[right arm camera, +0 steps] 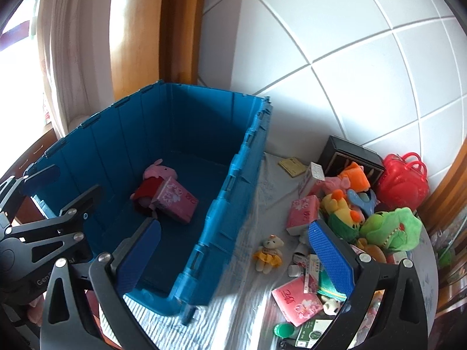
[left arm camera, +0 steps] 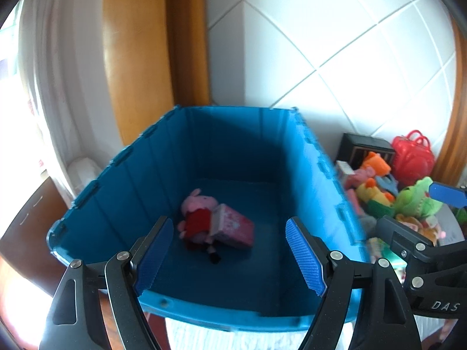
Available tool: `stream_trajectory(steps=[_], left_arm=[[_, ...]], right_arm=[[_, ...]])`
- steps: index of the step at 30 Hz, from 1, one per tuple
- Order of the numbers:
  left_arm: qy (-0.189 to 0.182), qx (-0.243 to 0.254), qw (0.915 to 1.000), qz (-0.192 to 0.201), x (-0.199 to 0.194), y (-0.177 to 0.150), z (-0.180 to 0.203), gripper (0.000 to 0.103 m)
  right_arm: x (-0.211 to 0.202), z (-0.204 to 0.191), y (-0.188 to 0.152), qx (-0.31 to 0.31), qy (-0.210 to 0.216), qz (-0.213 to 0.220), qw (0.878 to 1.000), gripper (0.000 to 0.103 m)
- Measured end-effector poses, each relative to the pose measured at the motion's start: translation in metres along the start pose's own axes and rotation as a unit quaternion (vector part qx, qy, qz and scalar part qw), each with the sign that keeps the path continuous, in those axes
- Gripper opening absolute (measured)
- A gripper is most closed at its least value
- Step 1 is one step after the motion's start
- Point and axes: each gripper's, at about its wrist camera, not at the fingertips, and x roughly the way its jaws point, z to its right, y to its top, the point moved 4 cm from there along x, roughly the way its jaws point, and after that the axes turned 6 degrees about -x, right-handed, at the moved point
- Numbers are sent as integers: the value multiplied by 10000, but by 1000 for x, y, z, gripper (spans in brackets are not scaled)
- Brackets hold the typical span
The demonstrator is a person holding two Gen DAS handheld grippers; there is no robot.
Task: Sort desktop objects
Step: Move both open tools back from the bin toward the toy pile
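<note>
A blue plastic crate [left arm camera: 122,163] [right arm camera: 233,192] stands on the table. On its floor lie a pink pig plush in a red dress [left arm camera: 198,213] [right arm camera: 154,180] and a pink tissue pack [left arm camera: 233,227] [right arm camera: 178,198]. My left gripper [left arm camera: 230,250] is open and empty, held above the crate's near rim. My right gripper [right arm camera: 236,259] is open and empty, above the crate's right wall and the table. It shows at the right edge of the left wrist view [left arm camera: 414,213].
Right of the crate lies a pile: a green plush [right arm camera: 391,227], a yellow plush [right arm camera: 341,210], a red toy bag [right arm camera: 402,180], a black box [right arm camera: 350,154], pink tissue packs [right arm camera: 303,213], a small bear doll [right arm camera: 268,253]. A striped cloth [right arm camera: 227,315] covers the table.
</note>
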Motion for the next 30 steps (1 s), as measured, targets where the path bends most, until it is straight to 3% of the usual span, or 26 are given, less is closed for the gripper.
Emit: stream_trajectory(steps=[9, 19, 27, 30], left_arm=[[-406, 312, 9987, -5, -20, -22, 100, 80], [-497, 472, 9972, -306, -19, -74, 233, 80], [-590, 787, 9911, -899, 5, -140, 312, 80], [-845, 1012, 9852, -1094, 15, -164, 345, 80]], right_arm=[[-19, 92, -59, 461, -214, -122, 9986, 103], [-20, 211, -155, 730, -276, -559, 9954, 103], [-24, 307, -245, 1397, -530, -961, 9841, 103], [-25, 332, -277, 1669, -699, -1141, 9769, 103]])
